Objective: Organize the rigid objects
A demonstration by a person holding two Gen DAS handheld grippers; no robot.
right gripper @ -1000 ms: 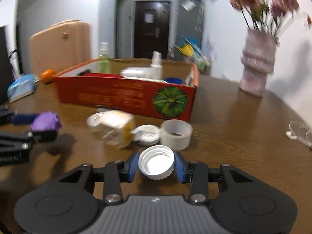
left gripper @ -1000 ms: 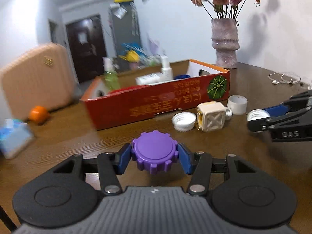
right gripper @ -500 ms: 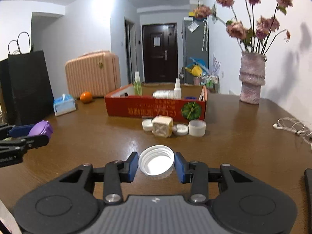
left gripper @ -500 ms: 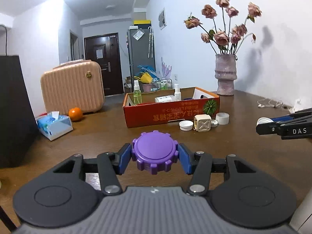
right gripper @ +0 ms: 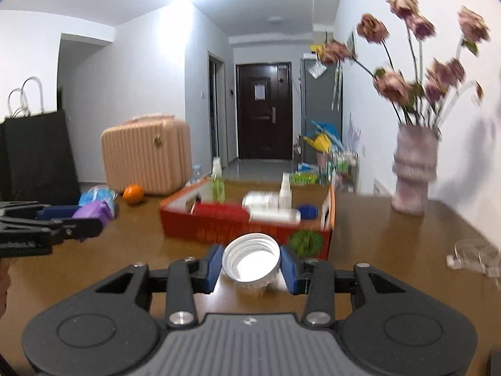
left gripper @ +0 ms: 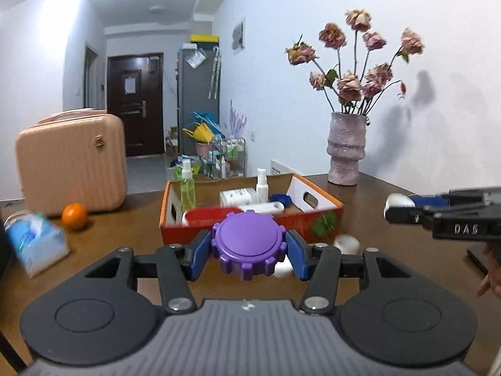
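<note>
My left gripper (left gripper: 249,252) is shut on a purple ridged cap (left gripper: 249,244), held above the table in front of the red cardboard box (left gripper: 250,230). My right gripper (right gripper: 251,264) is shut on a white screw cap (right gripper: 250,258), open side up, just before the same box (right gripper: 219,225). The box holds a green spray bottle (left gripper: 187,188), white bottles and a blue lid. Each gripper shows in the other's view: the right one (left gripper: 404,206) with its white cap, the left one (right gripper: 90,216) with the purple cap. A white cap (left gripper: 346,244) lies on the table behind my left fingers.
A pink vase (left gripper: 346,150) with dried flowers stands at the back right of the brown table (left gripper: 94,250). A tissue pack (left gripper: 34,247), an orange (left gripper: 73,216) and a peach suitcase (left gripper: 72,163) are at the left. Earphones (right gripper: 476,255) lie at the right.
Both grippers have risen and moved toward the box, each still holding its cap. The box now looks nearer and I see more into it.
</note>
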